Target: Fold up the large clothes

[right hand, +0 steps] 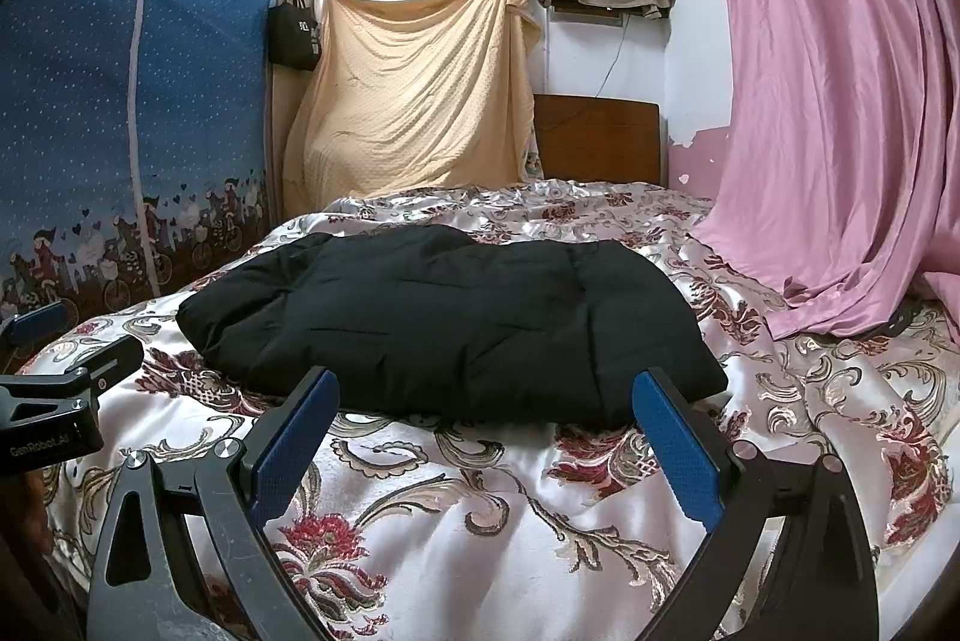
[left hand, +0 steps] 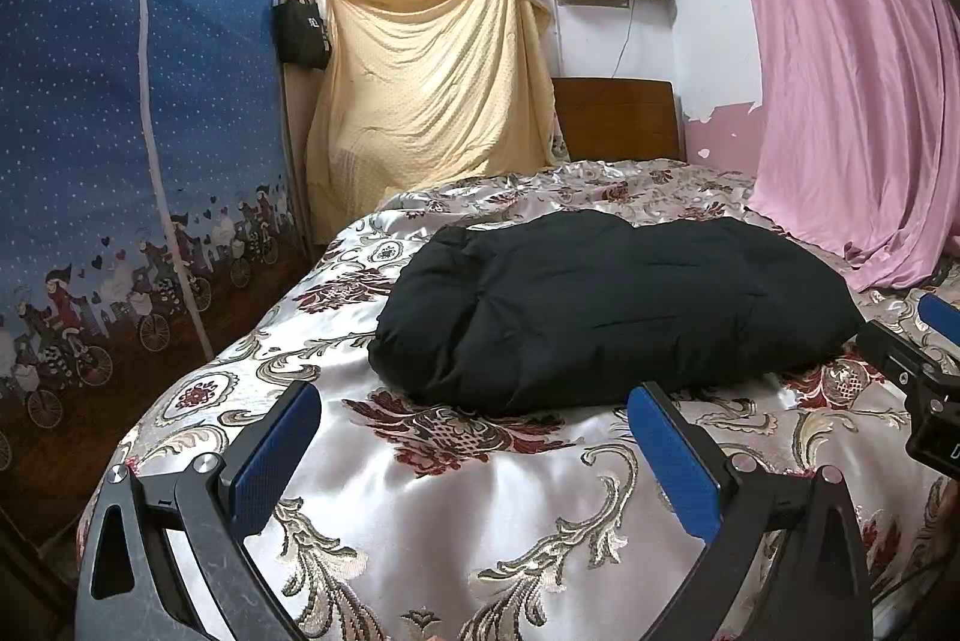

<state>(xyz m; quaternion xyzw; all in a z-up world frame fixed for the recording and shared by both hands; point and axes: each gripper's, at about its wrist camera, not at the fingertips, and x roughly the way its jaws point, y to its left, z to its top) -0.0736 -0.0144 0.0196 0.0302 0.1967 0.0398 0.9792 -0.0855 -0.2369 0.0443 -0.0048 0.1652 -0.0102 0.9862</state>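
Black padded garment point(left hand: 606, 308), seemingly a quilted jacket or coat, lies in a compact, puffy bundle on the floral satin bedspread point(left hand: 456, 509), about midway between the foot of the bed nearest you and the wooden headboard point(left hand: 618, 119), and nearer the edge under the pink curtain point(left hand: 840, 59) than the edge beside the blue fabric wardrobe point(left hand: 120, 131). Its outline is rounded and pillow-like, with stitched panel lines across the top; no sleeve, collar or hem can be told apart. Judged from this shape, folding looks finished or close to it, though whether another fold is wanted cannot be settled here.

Your left gripper point(left hand: 474, 422) hovers over the bedspread just short of the bundle's near edge, jaws spread wide and holding nothing. Your right gripper point(right hand: 486, 410) stands likewise, jaws wide apart and empty, level with the near edge and the corner facing the curtain.

If a further fold is needed, you would have to pinch the two near corners together, one per gripper, biting deep enough into the slippery padded fabric that the layers do not spring apart. Otherwise only light pressing and squaring of the edges seems called for.
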